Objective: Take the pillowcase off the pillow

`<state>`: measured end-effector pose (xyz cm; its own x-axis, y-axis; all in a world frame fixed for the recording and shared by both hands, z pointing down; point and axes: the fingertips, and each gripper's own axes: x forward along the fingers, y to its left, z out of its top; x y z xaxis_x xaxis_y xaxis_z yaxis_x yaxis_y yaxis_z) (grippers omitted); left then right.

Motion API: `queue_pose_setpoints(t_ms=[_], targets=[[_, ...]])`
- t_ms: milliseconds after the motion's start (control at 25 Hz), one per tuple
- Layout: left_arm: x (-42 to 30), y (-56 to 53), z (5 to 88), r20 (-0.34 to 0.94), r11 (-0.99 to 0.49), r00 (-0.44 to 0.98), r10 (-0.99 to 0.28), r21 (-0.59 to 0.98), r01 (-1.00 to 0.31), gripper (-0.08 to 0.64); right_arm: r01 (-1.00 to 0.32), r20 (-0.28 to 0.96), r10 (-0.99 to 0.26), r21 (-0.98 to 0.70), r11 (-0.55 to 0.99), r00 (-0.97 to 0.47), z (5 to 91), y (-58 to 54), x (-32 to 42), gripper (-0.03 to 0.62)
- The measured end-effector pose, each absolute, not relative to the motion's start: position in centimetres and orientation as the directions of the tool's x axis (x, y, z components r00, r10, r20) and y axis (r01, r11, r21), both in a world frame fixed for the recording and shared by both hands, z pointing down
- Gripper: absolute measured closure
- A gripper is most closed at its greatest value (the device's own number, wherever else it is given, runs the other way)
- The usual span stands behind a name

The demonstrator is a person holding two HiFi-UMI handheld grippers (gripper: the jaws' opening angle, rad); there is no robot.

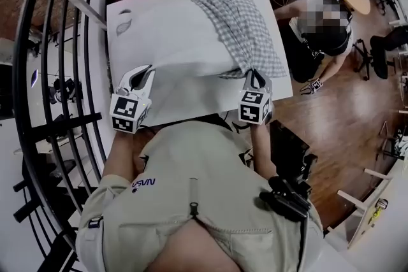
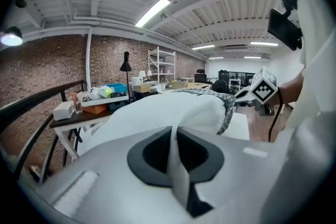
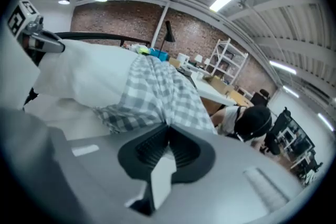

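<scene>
White pillow edge pinched by left tongs, checked pillowcase by right tongs

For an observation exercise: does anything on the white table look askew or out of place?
The grey-and-white checked pillowcase is bunched over one end of the white pillow, leaving most bare; the right gripper pinches it, the left gripper pinches the pillow.

The head view looks steeply down on the desk from above; both gripper views sit low, very close, looking along the pillow; all three show it.
</scene>
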<state>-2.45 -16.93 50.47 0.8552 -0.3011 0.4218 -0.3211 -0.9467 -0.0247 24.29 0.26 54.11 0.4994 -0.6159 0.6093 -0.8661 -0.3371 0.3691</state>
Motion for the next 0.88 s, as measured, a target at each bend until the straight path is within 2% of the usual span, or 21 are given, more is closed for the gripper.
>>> queue_pose_setpoints(t_ms=[200, 360, 440, 600, 720, 880], targets=[[-3.0, -15.5, 56.9, 0.512, -0.919, 0.815, -0.272, 0.111, -0.377, 0.546, -0.914, 0.749, -0.532, 0.261, -0.312, 0.395, 60.2, 1.4, 23.8, 0.58], [-2.2, -14.7, 58.5, 0.519, -0.921, 0.821, -0.239, 0.145, -0.36, 0.522, -0.938, 0.78, -0.534, 0.195, -0.288, 0.326, 61.3, 1.6, 23.4, 0.563], [-1.6, -14.0, 58.0, 0.523, -0.934, 0.835, -0.171, 0.183, -0.306, 0.458, -0.951, 0.801, -0.528, 0.161, -0.265, 0.283, 61.0, 2.0, 23.3, 0.53], [-1.5, -11.4, 53.8, 0.531, -0.968, 0.847, -0.015, 0.206, -0.146, 0.422, -0.977, 0.844, -0.521, 0.021, -0.21, 0.13, 59.1, 3.1, 22.4, 0.427], [-0.4, -10.6, 48.6, 0.459, -0.98, 0.888, 0.002, 0.178, -0.09, 0.423, -0.988, 0.812, -0.579, -0.021, -0.156, 0.075, 55.5, 2.4, 22.5, 0.422], [3.3, -14.4, 43.2, 0.311, -0.978, 0.944, -0.111, 0.136, -0.16, 0.403, -0.993, 0.701, -0.707, 0.015, -0.115, 0.093, 50.0, -1.7, 23.7, 0.434]])
